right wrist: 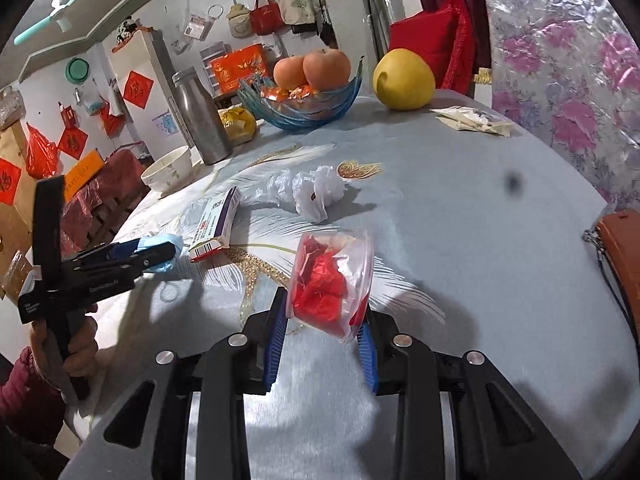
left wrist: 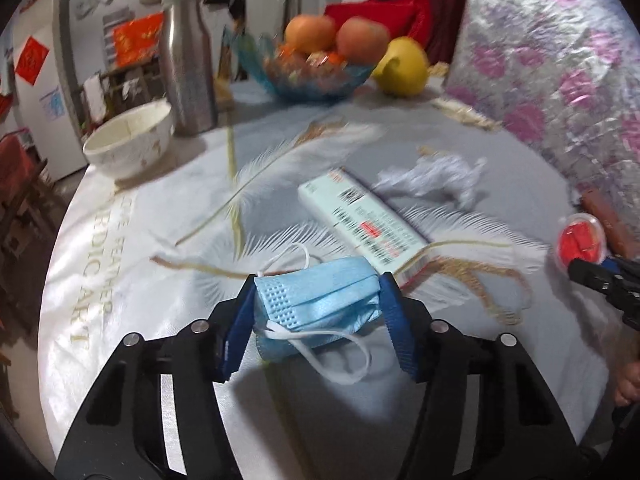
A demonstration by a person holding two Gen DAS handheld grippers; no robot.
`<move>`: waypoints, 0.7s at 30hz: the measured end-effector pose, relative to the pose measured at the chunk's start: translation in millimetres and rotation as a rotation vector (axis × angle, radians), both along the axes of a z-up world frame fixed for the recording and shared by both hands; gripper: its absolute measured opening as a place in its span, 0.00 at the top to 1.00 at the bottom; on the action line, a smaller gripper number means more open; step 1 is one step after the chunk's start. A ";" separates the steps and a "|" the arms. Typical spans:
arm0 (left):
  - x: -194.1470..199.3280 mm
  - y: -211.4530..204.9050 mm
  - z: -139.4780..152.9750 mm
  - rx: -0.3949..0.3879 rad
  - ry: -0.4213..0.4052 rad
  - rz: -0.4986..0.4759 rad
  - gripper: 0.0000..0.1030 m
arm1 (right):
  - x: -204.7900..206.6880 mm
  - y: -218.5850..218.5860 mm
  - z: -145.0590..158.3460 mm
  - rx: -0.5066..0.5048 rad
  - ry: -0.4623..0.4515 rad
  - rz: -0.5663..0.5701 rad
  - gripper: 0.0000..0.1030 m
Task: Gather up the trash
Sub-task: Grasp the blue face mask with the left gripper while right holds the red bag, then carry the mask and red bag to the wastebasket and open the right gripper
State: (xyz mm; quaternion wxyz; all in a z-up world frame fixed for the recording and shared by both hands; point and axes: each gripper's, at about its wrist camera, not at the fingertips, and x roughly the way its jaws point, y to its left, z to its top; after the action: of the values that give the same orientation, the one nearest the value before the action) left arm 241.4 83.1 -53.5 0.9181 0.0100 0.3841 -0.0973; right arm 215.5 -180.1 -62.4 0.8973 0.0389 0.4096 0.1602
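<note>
1. Steel and ceramic crowd the far left of the table (right wrist: 460,208): a white bowl (left wrist: 128,146) at 10 o'clock in the left wrist view, just beside a tall metal flask (left wrist: 187,64) with a red cap.
2. Farther right, at 12 o'clock, a blue glass fruit bowl (left wrist: 308,80) holds two apples, and a yellow pomelo (left wrist: 402,67) sits beside its right rim.
3. Nearer in, a pale carton (left wrist: 366,224) with barcodes lies flat on the feather-print cloth; a crumpled white tissue (left wrist: 436,178) lies just beyond its right side, apart from both tools.
4. Left gripper (left wrist: 318,300): blue pads narrowed onto a folded blue face mask (left wrist: 320,300), which fills the gap between them. Its white ear loops trail down toward 6 o'clock, and the carton's near end lies just past the mask at 1 o'clock.
5. Right gripper (right wrist: 324,322): jaws closed partway on a clear plastic cup (right wrist: 332,280) stuffed with red wrappers. The cup sits tilted, its mouth leaning toward 1 o'clock, directly ahead of the fingers.
6. In the right wrist view the left gripper shows at 9 o'clock, held in a hand (right wrist: 80,344), the mask's blue edge showing at its tip.
7. At the far right edge, at 3 o'clock, a brown leather bag (right wrist: 622,256) rests on the table, well apart from the cup.
</note>
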 end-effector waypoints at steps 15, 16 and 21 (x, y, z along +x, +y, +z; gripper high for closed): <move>-51.5 -37.9 39.7 -0.094 -0.138 -0.134 0.45 | -61.9 -53.6 41.0 0.045 -0.109 -0.105 0.68; -54.3 -42.3 41.3 -0.098 -0.141 -0.142 0.45 | -69.2 -60.9 44.4 0.049 -0.119 -0.117 0.68; -71.6 -85.4 53.6 -0.097 -0.171 -0.221 0.45 | -106.1 -97.6 60.5 0.055 -0.171 -0.177 0.68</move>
State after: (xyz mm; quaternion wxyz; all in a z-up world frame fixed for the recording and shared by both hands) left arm 169.7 -2.3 0.1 0.9306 0.0161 0.2957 -0.2151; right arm 109.4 -277.8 -2.0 0.9382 0.0856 0.3219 0.0941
